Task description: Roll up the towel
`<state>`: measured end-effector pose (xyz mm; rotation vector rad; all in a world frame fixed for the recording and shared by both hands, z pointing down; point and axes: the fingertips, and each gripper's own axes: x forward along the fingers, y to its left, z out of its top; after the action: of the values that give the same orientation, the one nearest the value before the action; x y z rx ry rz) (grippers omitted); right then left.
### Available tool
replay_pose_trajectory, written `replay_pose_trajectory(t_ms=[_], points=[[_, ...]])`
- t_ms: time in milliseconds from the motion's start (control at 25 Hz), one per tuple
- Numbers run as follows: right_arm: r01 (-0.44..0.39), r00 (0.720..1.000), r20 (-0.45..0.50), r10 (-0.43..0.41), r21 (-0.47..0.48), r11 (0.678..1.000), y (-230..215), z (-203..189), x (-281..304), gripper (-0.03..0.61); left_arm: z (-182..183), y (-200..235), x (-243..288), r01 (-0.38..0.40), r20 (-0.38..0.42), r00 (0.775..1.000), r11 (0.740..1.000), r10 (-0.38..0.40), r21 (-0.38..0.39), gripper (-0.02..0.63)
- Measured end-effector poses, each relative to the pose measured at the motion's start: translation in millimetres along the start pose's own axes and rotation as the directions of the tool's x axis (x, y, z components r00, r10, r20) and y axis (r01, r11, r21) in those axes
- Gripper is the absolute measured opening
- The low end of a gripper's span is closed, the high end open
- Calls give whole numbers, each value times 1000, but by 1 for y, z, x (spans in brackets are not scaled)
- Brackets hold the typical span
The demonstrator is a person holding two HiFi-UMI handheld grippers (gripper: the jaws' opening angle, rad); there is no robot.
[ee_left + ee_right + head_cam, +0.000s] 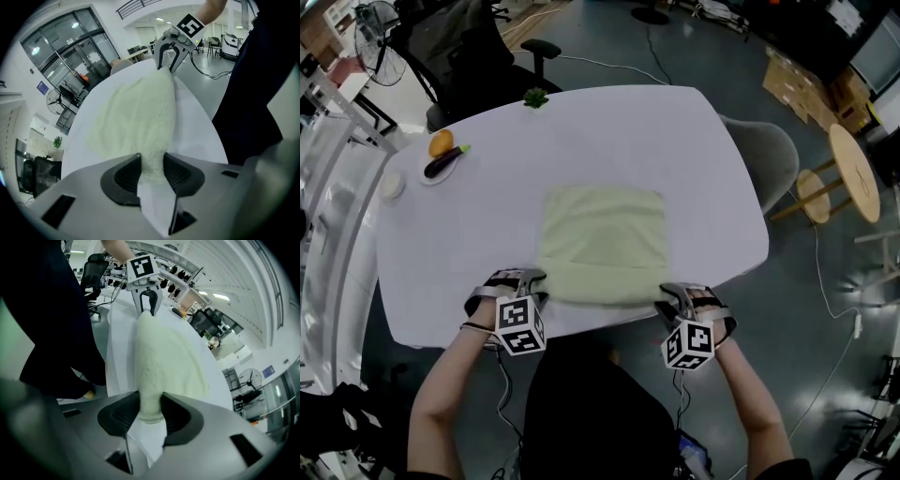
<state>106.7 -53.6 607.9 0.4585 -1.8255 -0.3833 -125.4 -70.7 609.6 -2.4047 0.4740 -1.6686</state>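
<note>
Left gripper (530,278) and right gripper (667,295) each pinched the near rolled edge of the towel (602,234); 1 side advancing faster could skew or loosen the roll.

Light: bright and even, from ceiling strips (220,296) and windows (70,42).
Table (487,234): near-white, slightly washed out, soft shadows only.
Floor (675,56): dim, dark.
Edges: heavy fisheye bend, black corners in both gripper views.
Focus: towel (140,122) soft close up; head view fairly sharp.
</note>
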Motion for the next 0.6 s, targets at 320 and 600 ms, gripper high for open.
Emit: replay_pose_trajectory(t_ms=[320,600], points=[[151,989,28,-148,-105,983,-32,13,-26,106,6,11,-24,-72,-10,997,997,73,38,103],[170,985,65,-163,-142,975,-15,22,-48,103,5,-10,-48,-124,-22,992,991,125,43,98]])
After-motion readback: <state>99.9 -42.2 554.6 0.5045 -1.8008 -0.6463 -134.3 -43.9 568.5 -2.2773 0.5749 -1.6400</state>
